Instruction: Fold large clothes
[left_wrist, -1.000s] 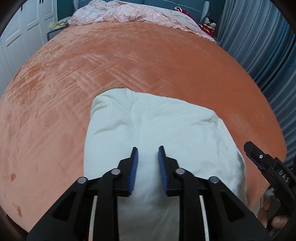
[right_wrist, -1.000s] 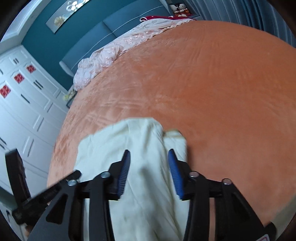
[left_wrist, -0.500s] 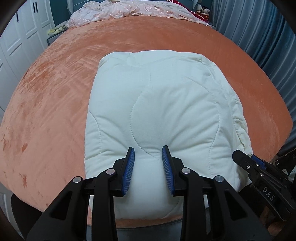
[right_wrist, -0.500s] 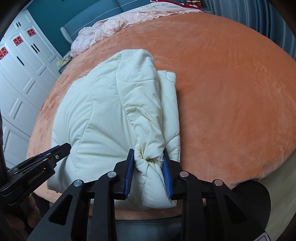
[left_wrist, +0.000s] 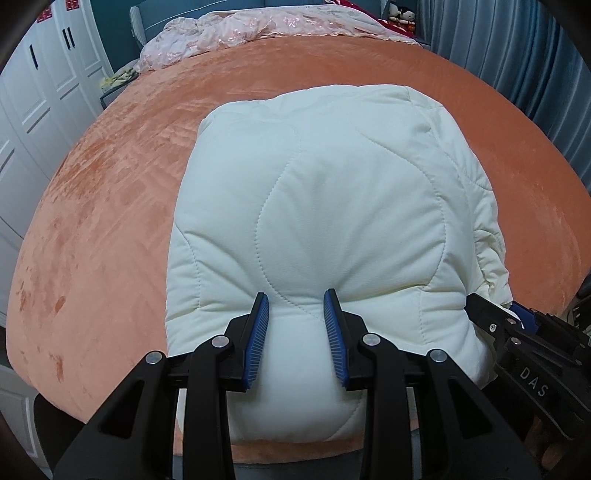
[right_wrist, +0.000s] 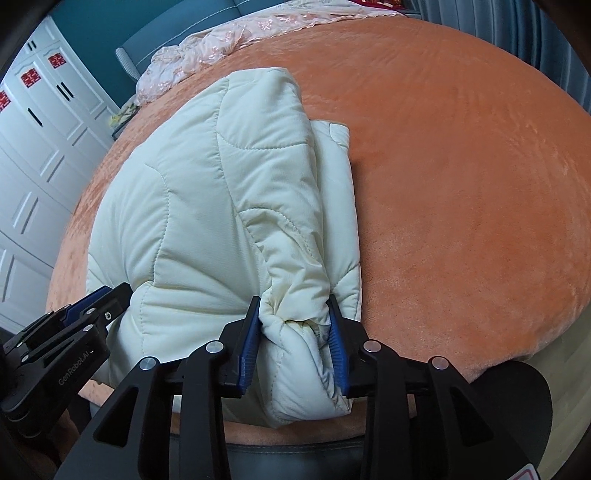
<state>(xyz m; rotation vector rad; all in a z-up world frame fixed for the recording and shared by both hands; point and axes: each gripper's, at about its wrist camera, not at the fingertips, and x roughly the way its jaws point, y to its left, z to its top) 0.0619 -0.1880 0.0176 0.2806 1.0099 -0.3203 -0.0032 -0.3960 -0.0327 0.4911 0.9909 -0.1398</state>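
Note:
A cream quilted padded jacket (left_wrist: 332, 221) lies folded into a thick bundle at the near edge of the orange bed (left_wrist: 110, 206). My left gripper (left_wrist: 295, 321) is shut on the jacket's near edge at its middle, the padding bulging between the blue pads. My right gripper (right_wrist: 294, 326) is shut on a bunched fold of the jacket (right_wrist: 221, 206) at its near right corner. The right gripper also shows at the right edge of the left wrist view (left_wrist: 517, 325), and the left gripper shows at the left of the right wrist view (right_wrist: 85, 306).
A pink embroidered quilt (left_wrist: 258, 33) lies piled at the head of the bed. White wardrobe doors (left_wrist: 33, 96) stand to the left, blue-grey curtains (left_wrist: 535, 66) to the right. The orange bedspread (right_wrist: 461, 184) stretches wide to the right of the jacket.
Both grippers have pulled back toward the near bed edge and closed on the jacket's near edge. The folded bundle now shows whole in front of them.

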